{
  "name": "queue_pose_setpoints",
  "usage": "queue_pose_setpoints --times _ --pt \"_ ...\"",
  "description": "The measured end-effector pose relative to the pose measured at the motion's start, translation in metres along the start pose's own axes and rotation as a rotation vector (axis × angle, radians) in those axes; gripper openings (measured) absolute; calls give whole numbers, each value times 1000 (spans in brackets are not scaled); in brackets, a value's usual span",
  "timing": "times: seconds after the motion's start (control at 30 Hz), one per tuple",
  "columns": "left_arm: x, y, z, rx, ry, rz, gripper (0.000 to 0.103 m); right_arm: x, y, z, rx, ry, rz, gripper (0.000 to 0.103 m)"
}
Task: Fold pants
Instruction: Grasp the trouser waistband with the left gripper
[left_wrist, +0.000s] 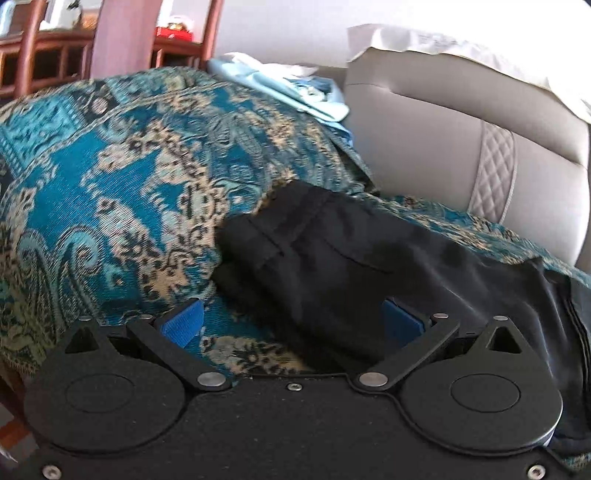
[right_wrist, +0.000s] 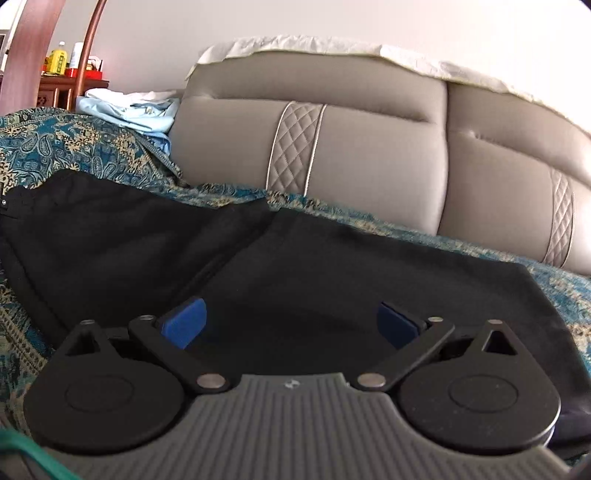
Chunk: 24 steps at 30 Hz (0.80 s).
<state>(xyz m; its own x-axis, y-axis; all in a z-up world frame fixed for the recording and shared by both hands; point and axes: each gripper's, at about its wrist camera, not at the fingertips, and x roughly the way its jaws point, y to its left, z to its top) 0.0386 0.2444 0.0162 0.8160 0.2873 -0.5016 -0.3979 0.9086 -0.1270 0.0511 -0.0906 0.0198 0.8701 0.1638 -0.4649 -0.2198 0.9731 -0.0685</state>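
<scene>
My black pants (right_wrist: 295, 258) lie on the patterned blue throw (left_wrist: 129, 177) that covers the sofa seat, close to its front edge and running along it. I judge the fold partly done: at the end my left gripper (left_wrist: 293, 325) looks over, the cloth is already doubled into a thick layered bundle, while the stretch under my right gripper (right_wrist: 291, 323) lies flatter and longer, with a seam running across it, so at least one more fold looks to be left, plus some smoothing. Both of my grippers are spread wide and hold nothing; the left one straddles the edge of the bundle, with one blue pad (left_wrist: 184, 323) over the throw, and the right one hangs low over the middle of the cloth. Behind the seat rises the grey sofa back (right_wrist: 369, 155) with quilted strips and a white sheet (right_wrist: 332, 46) draped over its top. A heap of pale blue clothes (left_wrist: 295, 92) sits at the seat's far corner, and beyond it stands dark wooden furniture (left_wrist: 44, 55) against a plain wall.
</scene>
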Motion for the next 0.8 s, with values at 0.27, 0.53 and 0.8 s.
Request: queue_pose_setpoints --times 0.27,0.53,0.8 --pt "17 15 6 -106 57 -8 103 6 -5 3 36 40 53 103" --pt "39 26 14 -195 85 -39 102 4 4 2 -6 18 110 103" --pt "50 9 8 -124 76 -4 103 4 5 2 -2 15 112 103"
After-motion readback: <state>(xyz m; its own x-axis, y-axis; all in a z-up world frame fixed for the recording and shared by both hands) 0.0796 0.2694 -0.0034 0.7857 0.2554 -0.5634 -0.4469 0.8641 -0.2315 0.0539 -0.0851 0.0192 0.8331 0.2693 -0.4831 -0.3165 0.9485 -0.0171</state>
